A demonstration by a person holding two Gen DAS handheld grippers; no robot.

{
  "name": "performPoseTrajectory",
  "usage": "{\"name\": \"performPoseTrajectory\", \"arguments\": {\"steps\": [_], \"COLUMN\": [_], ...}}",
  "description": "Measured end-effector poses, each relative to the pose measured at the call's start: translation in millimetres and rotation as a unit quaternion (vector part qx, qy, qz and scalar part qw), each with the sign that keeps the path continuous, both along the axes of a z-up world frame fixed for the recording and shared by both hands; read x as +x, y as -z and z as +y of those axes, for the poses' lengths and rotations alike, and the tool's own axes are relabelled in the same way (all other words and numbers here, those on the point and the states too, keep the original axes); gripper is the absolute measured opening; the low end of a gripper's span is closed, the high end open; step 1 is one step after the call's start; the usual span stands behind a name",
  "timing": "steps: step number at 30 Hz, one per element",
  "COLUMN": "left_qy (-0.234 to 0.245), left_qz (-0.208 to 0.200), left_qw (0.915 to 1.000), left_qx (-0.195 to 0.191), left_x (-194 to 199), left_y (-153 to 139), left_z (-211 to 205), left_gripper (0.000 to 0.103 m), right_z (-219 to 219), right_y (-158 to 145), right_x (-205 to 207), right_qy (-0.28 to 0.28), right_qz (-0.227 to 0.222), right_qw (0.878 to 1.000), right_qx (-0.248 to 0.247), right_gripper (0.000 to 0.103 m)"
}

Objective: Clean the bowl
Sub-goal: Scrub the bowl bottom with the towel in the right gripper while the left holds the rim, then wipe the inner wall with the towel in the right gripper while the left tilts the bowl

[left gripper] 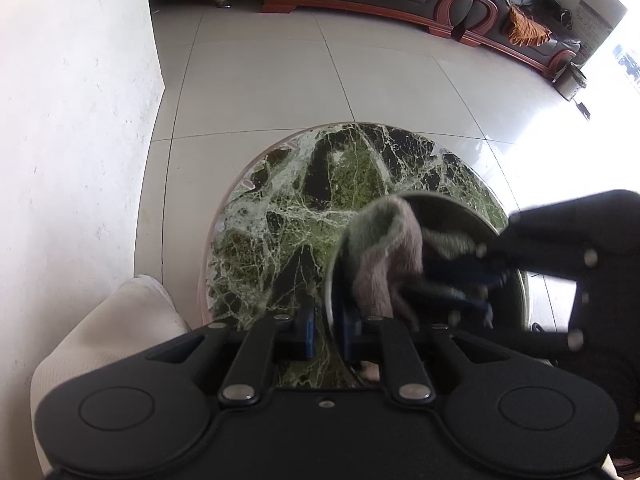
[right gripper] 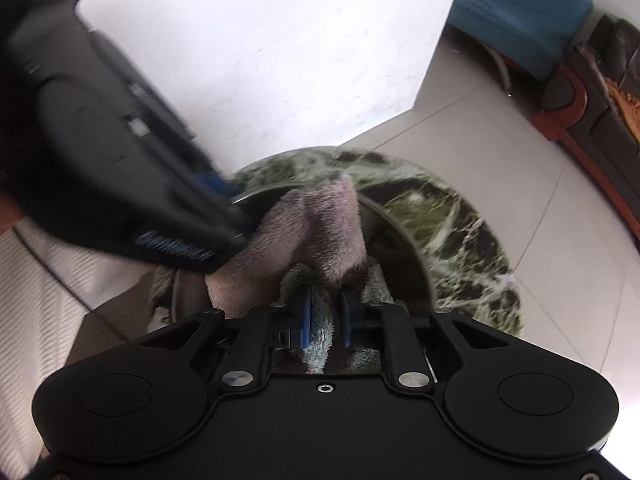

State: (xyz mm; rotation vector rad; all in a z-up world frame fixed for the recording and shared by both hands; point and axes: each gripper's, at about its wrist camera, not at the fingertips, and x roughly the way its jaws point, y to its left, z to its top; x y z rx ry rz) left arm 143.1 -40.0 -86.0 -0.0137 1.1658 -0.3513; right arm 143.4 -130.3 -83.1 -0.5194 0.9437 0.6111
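Left wrist view: left gripper [left gripper: 329, 330] clamped on rim of metal bowl [left gripper: 448, 208], lower centre-right, above green marble table [left gripper: 280, 208]. Right gripper [left gripper: 472, 276] enters from right, blurred, pressing cloth [left gripper: 384, 248] inside bowl.

Right wrist view: right gripper [right gripper: 326, 320] pinching cloth [right gripper: 316, 224] at lower centre; bowl [right gripper: 404, 240] around it; left gripper [right gripper: 232, 208] grips rim at left.

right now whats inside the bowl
A pink and grey-green cloth, bunched up and pinched by the right gripper. The left gripper clamps the bowl rim. The bowl's bottom is covered by the cloth.
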Motion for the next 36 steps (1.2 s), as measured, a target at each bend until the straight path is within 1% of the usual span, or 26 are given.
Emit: {"name": "performPoseTrajectory", "arguments": {"steps": [4, 6, 8, 13, 17, 21, 23, 25, 29, 32, 33, 34, 36], "left_qy": [0.002, 0.001, 0.001, 0.011, 0.013, 0.011, 0.005, 0.000, 0.000, -0.001, -0.001, -0.001, -0.002], "left_qz": [-0.004, -0.005, -0.003, -0.002, -0.005, -0.003, -0.008, -0.016, -0.030, -0.029, -0.029, -0.027, -0.028], "left_qw": [1.0000, 1.0000, 1.0000, 0.9999, 0.9999, 0.9999, 1.0000, 0.9999, 0.9995, 0.9996, 0.9996, 0.9996, 0.9996], "left_qx": [0.002, 0.000, -0.004, -0.003, 0.003, 0.005, 0.003, 0.001, 0.003, -0.003, -0.005, -0.009, -0.009], "left_x": [1.1, 2.6, 3.9, -1.1, -7.9, -9.2, -6.6, -2.9, 10.1, 17.2, 18.0, 17.5, 14.3], "left_y": [1.0, 1.5, 2.0, 0.9, 0.3, -0.1, -3.3, -8.6, -12.8, -9.2, -8.8, -8.6, -8.7], "left_z": [-1.2, 0.2, 0.9, -4.4, -8.4, -5.7, -1.1, 3.5, 7.6, 6.9, 6.1, 5.0, 5.0], "left_gripper": [0.012, 0.013, 0.013, 0.013, 0.017, 0.019, 0.018, 0.014, 0.014, 0.011, 0.007, 0.005, 0.005], "right_z": [-6.6, -10.0, -13.0, -16.0, -9.1, -4.5, -3.9, -4.2, -7.1, -7.1, -7.0, -6.9, -8.6], "right_y": [1.2, 1.2, -1.6, -3.9, 0.7, -0.2, 0.5, 2.2, 2.6, 2.3, 1.3, 0.4, -5.8], "right_x": [-7.9, -15.4, -20.3, -10.5, 1.5, 10.1, 11.1, 9.0, 6.4, 6.4, 5.5, 4.6, -0.6], "right_qy": [0.004, 0.007, 0.013, 0.032, 0.015, -0.007, -0.012, -0.016, -0.021, -0.022, -0.023, -0.024, -0.028], "right_qz": [0.011, 0.032, 0.040, 0.022, 0.002, -0.006, -0.007, -0.009, -0.010, -0.010, -0.011, -0.012, -0.020], "right_qw": [1.000, 0.999, 0.999, 0.999, 1.000, 1.000, 1.000, 1.000, 1.000, 1.000, 1.000, 1.000, 0.999], "right_qx": [-0.006, 0.008, 0.015, 0.010, 0.000, 0.006, 0.006, 0.001, 0.000, 0.001, 0.002, 0.004, 0.011], "right_gripper": [0.015, 0.015, 0.015, 0.013, 0.013, 0.013, 0.013, 0.013, 0.014, 0.014, 0.015, 0.017, 0.020]}}
